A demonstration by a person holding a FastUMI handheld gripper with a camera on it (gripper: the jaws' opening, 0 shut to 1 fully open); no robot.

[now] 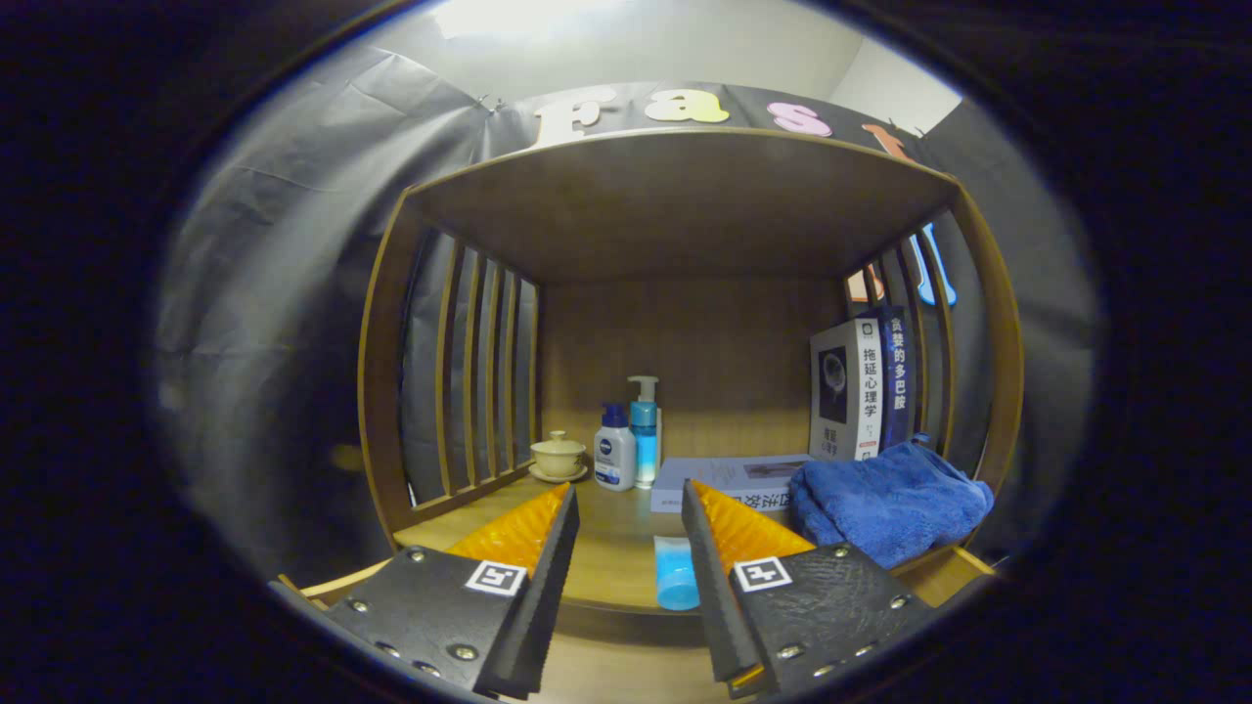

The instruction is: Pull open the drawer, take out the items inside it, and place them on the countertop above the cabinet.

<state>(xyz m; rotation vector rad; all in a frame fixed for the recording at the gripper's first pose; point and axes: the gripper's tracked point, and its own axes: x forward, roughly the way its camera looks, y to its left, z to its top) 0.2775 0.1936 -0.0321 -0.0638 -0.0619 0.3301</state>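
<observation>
My gripper [629, 489] is open, its fingers spread apart with nothing between them, pointing into the wooden cabinet's open shelf. Below the fingers runs the countertop [606, 548]. A small light-blue tube [675, 577] lies on it near the front edge, just inside the right finger and not gripped. Under the counter's front edge a wooden surface [606, 675] shows between the fingers, and wooden rails [954, 567] stick out toward me on both sides; this looks like the pulled-out drawer. The fingers hide what is inside it.
A crumpled blue towel [885, 504] lies on the counter's right side, beside a flat book [729, 479]. Two upright books [861, 391] lean at the back right. Two bottles [626, 450] and a lidded cup [558, 455] stand at the back left. Slatted sides and a top board enclose the space.
</observation>
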